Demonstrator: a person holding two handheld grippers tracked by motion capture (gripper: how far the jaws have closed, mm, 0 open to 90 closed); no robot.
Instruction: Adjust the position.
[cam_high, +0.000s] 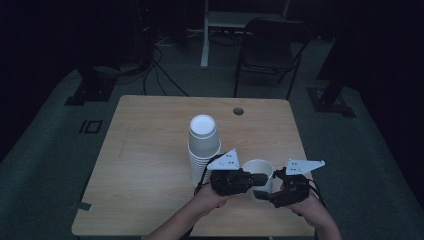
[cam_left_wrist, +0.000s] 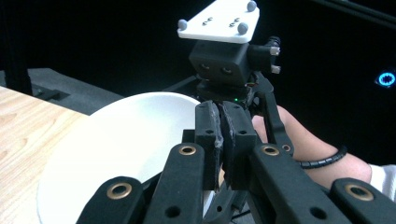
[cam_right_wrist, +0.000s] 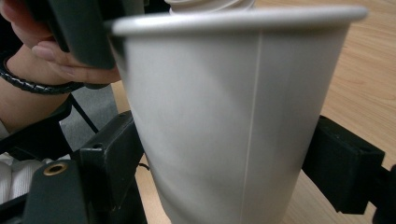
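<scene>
Left hand-held gripper (cam_left_wrist: 223, 140): clamped on the paper cup (cam_high: 260, 172) rim.
Right hand-held gripper (cam_high: 267, 194): jaws apart, flanking the cup's wall.
Cup stack (cam_high: 203, 145): just beyond the left hand-held gripper, on the surface (cam_high: 150, 150).

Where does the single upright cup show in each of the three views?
High view: the cup stands lower middle, between both tools, right of the cup stack.
Left gripper view: lower left, its open mouth behind the shut jaws pinching the rim.
Right gripper view: centre, its side wall between the jaws.
Shared landmark: the wooden table.
</scene>
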